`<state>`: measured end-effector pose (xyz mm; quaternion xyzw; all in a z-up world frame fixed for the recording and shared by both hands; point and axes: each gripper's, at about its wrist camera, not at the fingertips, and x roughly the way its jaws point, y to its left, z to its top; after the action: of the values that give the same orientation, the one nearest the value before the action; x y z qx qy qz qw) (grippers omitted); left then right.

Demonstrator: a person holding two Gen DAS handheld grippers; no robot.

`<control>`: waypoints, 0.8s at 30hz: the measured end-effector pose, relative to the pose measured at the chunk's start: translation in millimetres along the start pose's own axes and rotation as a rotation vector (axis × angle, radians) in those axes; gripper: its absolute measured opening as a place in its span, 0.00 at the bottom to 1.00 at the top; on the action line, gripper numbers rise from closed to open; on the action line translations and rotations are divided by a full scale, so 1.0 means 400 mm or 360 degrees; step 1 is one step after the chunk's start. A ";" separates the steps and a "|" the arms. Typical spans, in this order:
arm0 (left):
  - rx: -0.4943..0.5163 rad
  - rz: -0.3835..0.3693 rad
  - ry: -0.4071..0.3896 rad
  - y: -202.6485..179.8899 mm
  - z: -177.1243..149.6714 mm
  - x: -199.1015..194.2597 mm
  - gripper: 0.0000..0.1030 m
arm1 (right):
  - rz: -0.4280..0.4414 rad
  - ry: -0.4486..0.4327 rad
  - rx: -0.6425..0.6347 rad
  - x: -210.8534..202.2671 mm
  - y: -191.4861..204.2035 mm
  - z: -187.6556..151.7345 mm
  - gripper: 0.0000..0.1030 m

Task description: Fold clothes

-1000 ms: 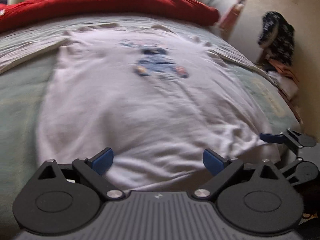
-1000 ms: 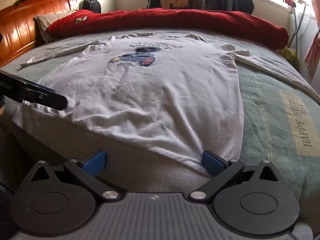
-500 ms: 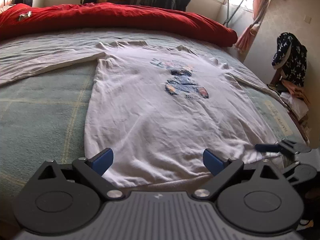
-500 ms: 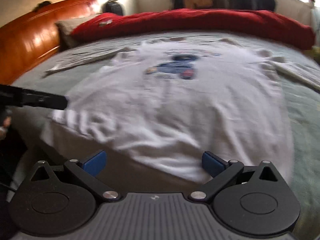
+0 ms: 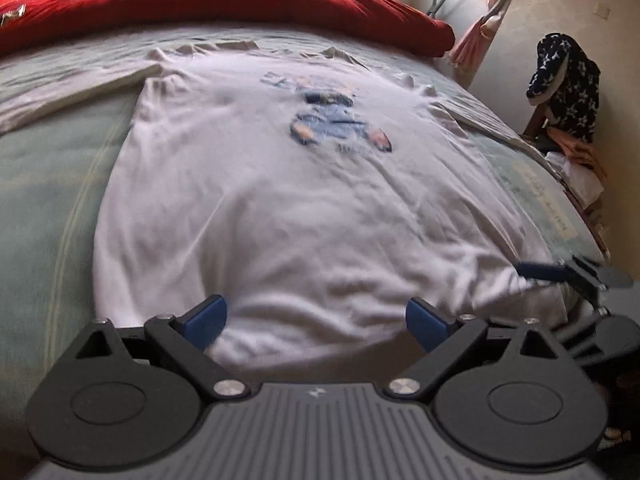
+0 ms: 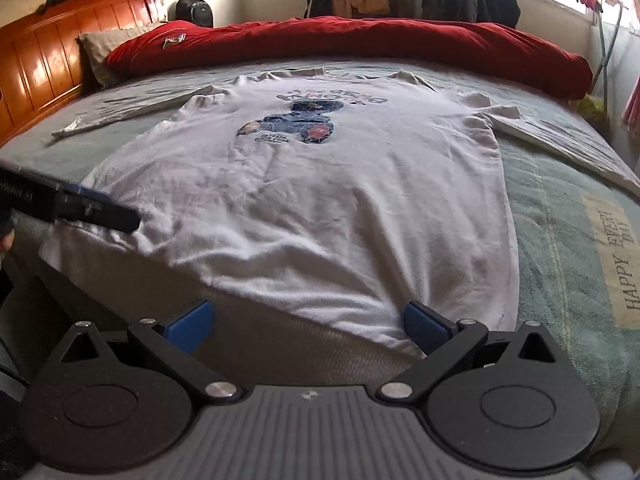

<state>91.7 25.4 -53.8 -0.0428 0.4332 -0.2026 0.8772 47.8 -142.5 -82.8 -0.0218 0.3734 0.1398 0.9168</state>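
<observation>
Both claws are seen spread wide at the near edge of the bed, nothing held between the blue pads of either. The left gripper (image 5: 316, 316) is poised over the hem of the white T-shirt (image 5: 304, 208), its fingers straddling the cloth near the hem's left end without a pinch being visible, while the right gripper (image 6: 308, 316) is set likewise at the hem's right end, one pad (image 6: 424, 326) just beside the corner of the fabric (whether it touches cannot be told). Each tool is caught in the other's view: the right gripper at the shirt's far hem corner in the left wrist view, the left gripper as a dark finger lying across the opposite hem corner in the right wrist view. The shirt is laid face up and flat across the middle of the green bedspread (image 6: 560, 240), its bear print (image 6: 296, 126) upward, collar toward the far edge, sleeves spread toward the side edges; it is judged to have been smoothed out so that a fold can be started from the hem. A rolled red duvet (image 6: 360, 44) is kept along the far edge, out of the way, with a wooden headboard (image 6: 44, 60) at the bed's left.
</observation>
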 end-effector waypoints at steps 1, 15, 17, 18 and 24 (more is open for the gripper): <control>0.0011 -0.0012 0.0001 0.001 -0.004 -0.010 0.93 | -0.0006 0.0002 -0.0012 0.001 0.003 -0.001 1.00; -0.0033 0.0071 0.0029 0.066 0.059 -0.012 0.93 | -0.0018 0.0024 -0.0006 -0.031 0.019 0.018 1.00; -0.0012 0.0149 -0.0035 0.104 0.099 -0.041 0.93 | -0.0002 0.0019 -0.0005 -0.043 0.023 0.036 1.00; -0.0002 0.0188 -0.0067 0.123 0.120 -0.056 0.93 | -0.0020 0.0015 -0.0024 -0.044 0.030 0.052 1.00; 0.0083 0.0441 -0.0274 0.269 0.264 -0.098 0.94 | -0.0075 -0.0025 -0.0140 -0.006 0.065 0.151 1.00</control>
<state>186.9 128.7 13.8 0.0230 0.3529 -0.0864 0.9314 80.1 -109.4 -36.0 -0.0697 0.3589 0.1345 0.9210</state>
